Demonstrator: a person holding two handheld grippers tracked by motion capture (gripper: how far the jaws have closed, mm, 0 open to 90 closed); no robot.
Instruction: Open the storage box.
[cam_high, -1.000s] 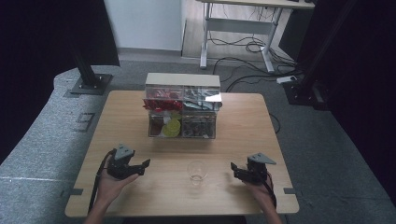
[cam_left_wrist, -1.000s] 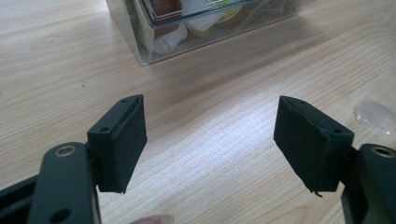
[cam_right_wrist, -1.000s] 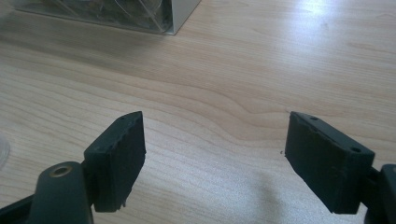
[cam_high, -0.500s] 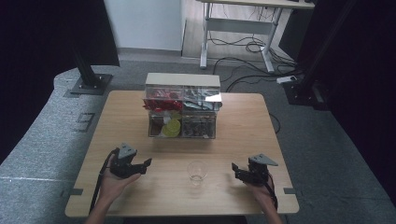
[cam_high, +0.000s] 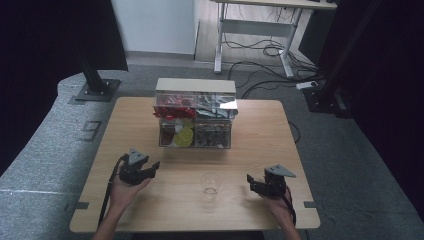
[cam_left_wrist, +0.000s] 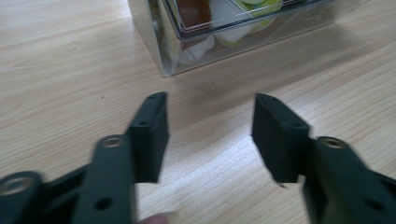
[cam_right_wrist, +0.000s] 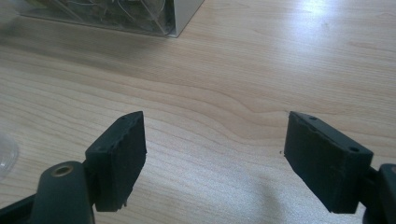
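Clear cup (cam_high: 211, 184) sits on the wooden table (cam_high: 260, 140) right between both grippers, touching neither. Left gripper (cam_high: 153, 167) has just been narrowing its jaws, nothing between them; right gripper (cam_high: 250, 182) gapes wide, empty too. Clear drawer box (cam_high: 195, 120) stands behind, nothing blocking the cup.

My left gripper (cam_high: 154, 167) and right gripper (cam_high: 252, 182) were black. The table (cam_high: 260, 135) was pale wood grain. The clear box (cam_high: 196, 119) held red, yellow and brown contents; the cup (cam_high: 211, 183) was colourless.
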